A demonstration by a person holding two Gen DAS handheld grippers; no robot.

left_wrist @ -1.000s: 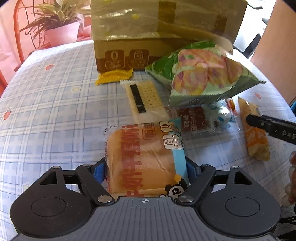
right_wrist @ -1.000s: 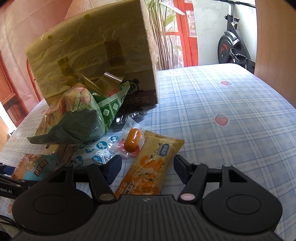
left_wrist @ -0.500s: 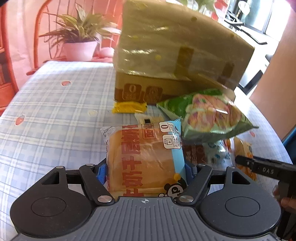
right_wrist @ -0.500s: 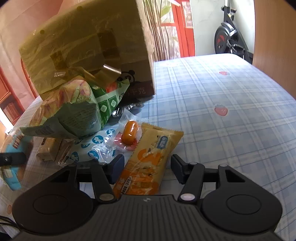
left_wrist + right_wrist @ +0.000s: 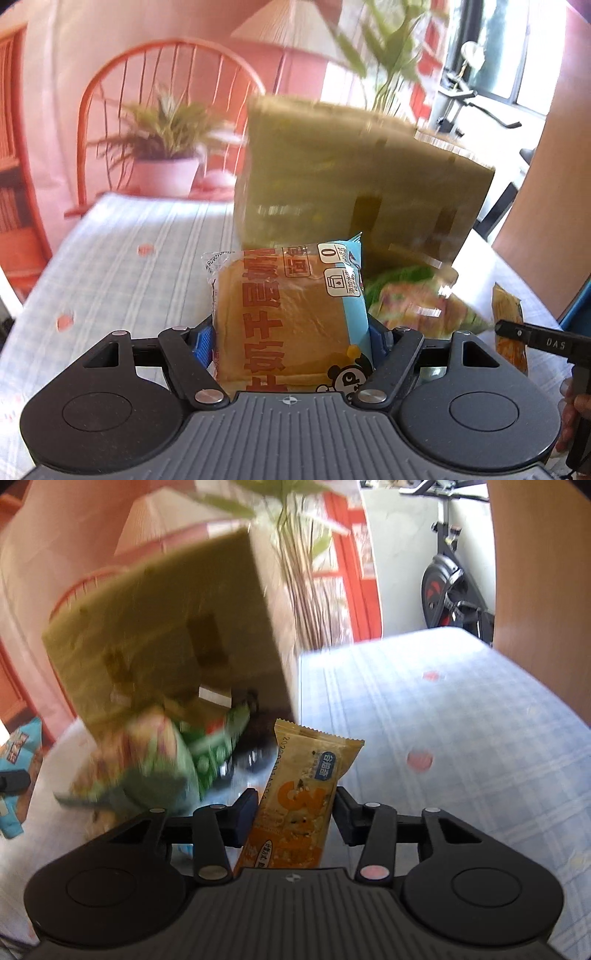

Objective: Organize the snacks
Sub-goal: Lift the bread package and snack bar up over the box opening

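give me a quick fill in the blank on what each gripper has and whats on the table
1. The left hand-held gripper is shut on a packaged ____.
2. The right hand-held gripper grips an ____ snack bar.
3. Behind the green chip bag stands a ____ box.
4. The tablecloth is checked and mainly ____.

Missing words: bread; orange; cardboard; blue

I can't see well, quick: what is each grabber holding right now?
Left gripper: closed on the bread packet.
Right gripper: closed on the orange snack bar.
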